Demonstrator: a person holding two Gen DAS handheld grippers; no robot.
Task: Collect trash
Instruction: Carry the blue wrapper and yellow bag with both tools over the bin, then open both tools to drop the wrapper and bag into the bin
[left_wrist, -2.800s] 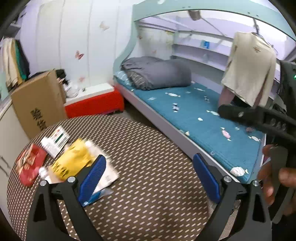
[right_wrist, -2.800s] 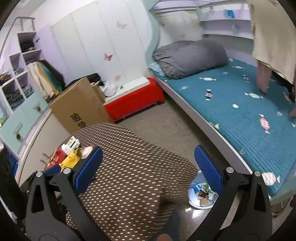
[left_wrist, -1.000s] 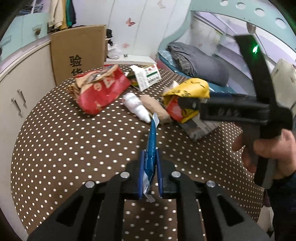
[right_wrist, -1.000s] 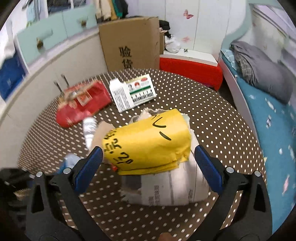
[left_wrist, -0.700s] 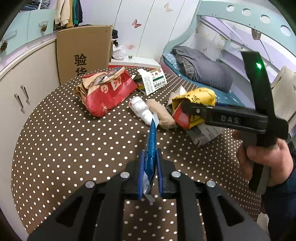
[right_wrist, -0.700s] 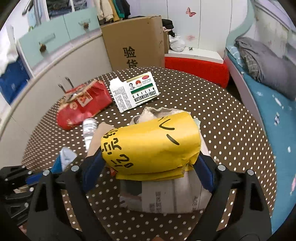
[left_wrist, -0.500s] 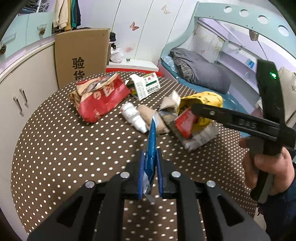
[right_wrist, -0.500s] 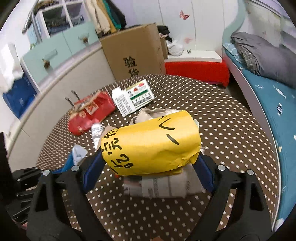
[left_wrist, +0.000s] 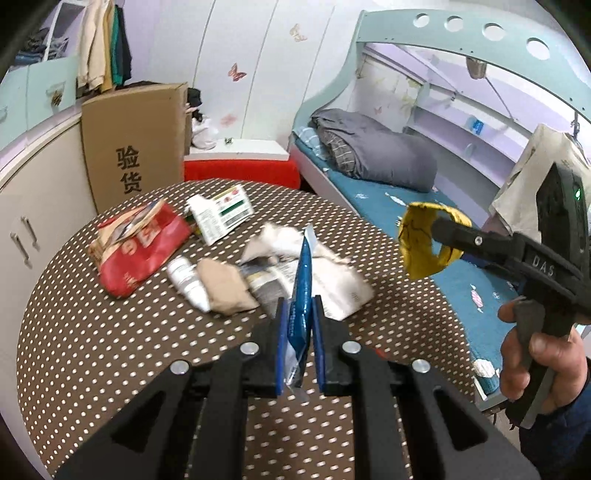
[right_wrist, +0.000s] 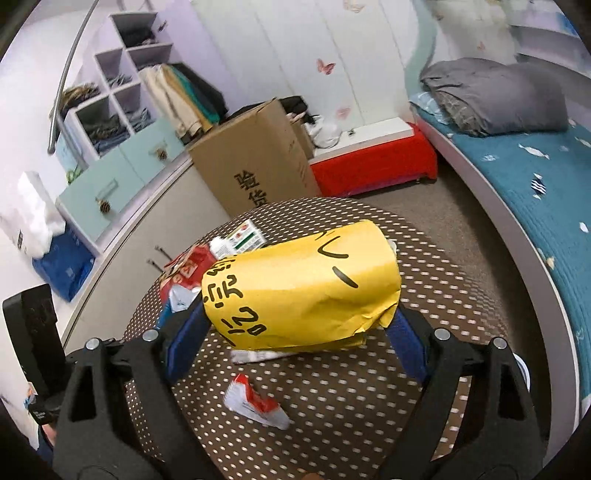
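Bedroom: bed (left_wrist: 388, 195), wardrobe (right_wrist: 122, 110)

Trash is being carried by a round brown dotted table (left_wrist: 92, 350).
A red bag (left_wrist: 142, 249) and white carton (left_wrist: 221, 214) are lying toward its far edge; a small bottle (left_wrist: 186, 282), tan wad (left_wrist: 225, 286) and crumpled papers (left_wrist: 332, 280) are lying mid-table, and a red-and-white scrap (right_wrist: 255, 404) near its front edge.

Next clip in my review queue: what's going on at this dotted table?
A person clears trash with two handheld grippers. The left gripper is shut on a flat blue foil wrapper. The right gripper clamps a crumpled yellow paper bag, lifted off the round brown polka-dot table. A red snack bag, small white bottle and papers remain there.
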